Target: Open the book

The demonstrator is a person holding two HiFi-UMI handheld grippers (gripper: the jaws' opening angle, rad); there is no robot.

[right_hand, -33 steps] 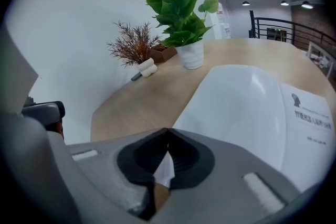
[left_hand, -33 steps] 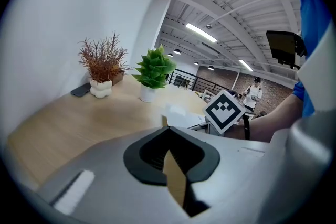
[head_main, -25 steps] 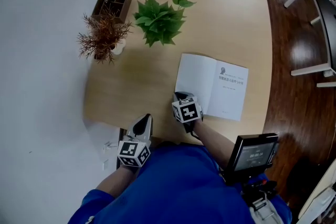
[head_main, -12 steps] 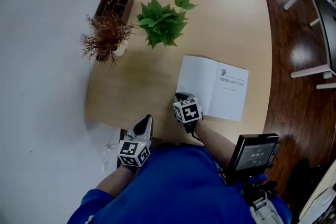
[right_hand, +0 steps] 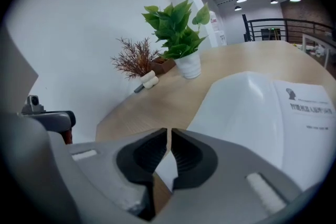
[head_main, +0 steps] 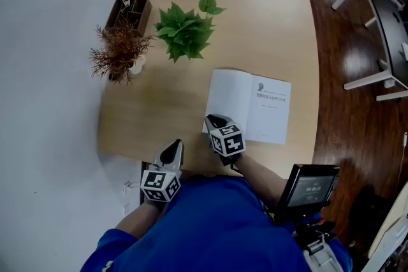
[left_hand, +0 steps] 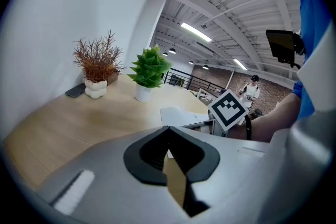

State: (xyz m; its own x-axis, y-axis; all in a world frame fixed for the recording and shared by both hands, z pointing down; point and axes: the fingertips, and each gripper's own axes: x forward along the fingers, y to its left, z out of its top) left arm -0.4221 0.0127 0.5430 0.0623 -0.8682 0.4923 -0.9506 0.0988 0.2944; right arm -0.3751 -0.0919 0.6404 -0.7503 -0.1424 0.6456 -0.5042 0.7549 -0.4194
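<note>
The book [head_main: 248, 105] lies open and flat on the surface [head_main: 159, 118], near your edge. Your right claw [right_hand: 169, 136] has just been parting; the book's corner shows in its narrow gap, unpinched. Your left claw [left_hand: 169, 129] is pressed together, empty. The opening looks done, so lift clear.

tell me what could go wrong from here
The right gripper, whose jaws have just been opening, sits at a cover corner of the open book, and that corner shows in the gap; lifting away could snag it. The cover bulges upward, so it may flop shut.
</note>
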